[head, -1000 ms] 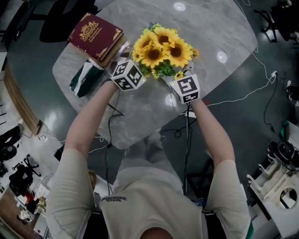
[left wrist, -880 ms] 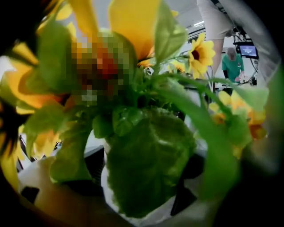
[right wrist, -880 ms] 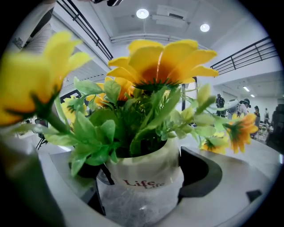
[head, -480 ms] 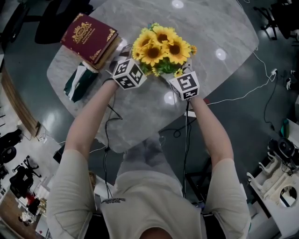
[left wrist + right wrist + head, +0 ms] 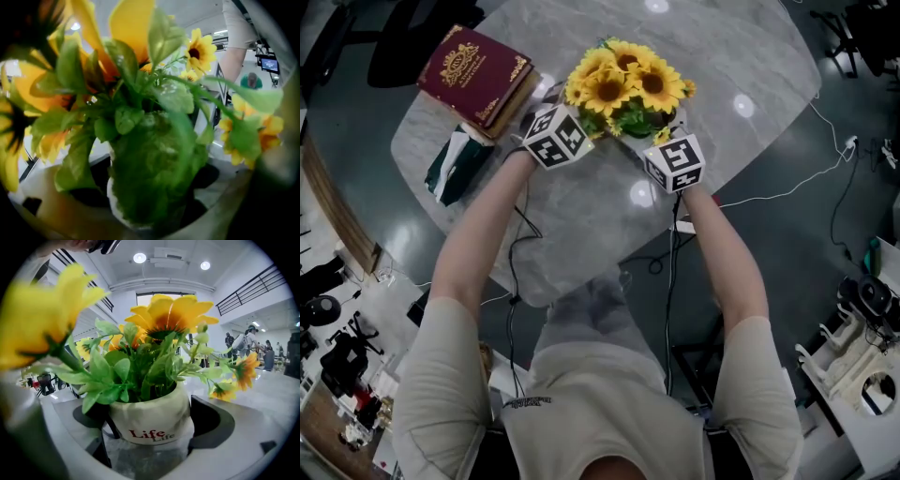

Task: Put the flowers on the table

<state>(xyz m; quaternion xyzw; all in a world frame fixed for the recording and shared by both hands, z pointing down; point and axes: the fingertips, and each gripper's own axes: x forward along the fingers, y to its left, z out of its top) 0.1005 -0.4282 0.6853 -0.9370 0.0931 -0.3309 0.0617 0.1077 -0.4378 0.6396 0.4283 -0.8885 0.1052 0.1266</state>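
A bunch of yellow sunflowers (image 5: 626, 86) with green leaves stands in a small white pot (image 5: 152, 420) printed "Life". It is over the grey marble table (image 5: 581, 216), near the far middle. My left gripper (image 5: 581, 120) holds the pot from the left, and my right gripper (image 5: 661, 131) holds it from the right. In the right gripper view the pot sits between the two dark jaws, low over the tabletop. In the left gripper view, leaves (image 5: 154, 159) hide most of the pot; a white edge of the pot (image 5: 111, 197) shows between the jaws. I cannot tell whether the pot touches the table.
A dark red book (image 5: 476, 70) lies at the table's far left on another book. A green and white cloth (image 5: 455, 164) lies beside it. Cables (image 5: 787, 192) run over the floor to the right. The table's near edge (image 5: 572, 291) is close to the person's legs.
Both grippers and the flower pot have moved away from the person, toward the far middle of the table. The grip on the pot looks unchanged.
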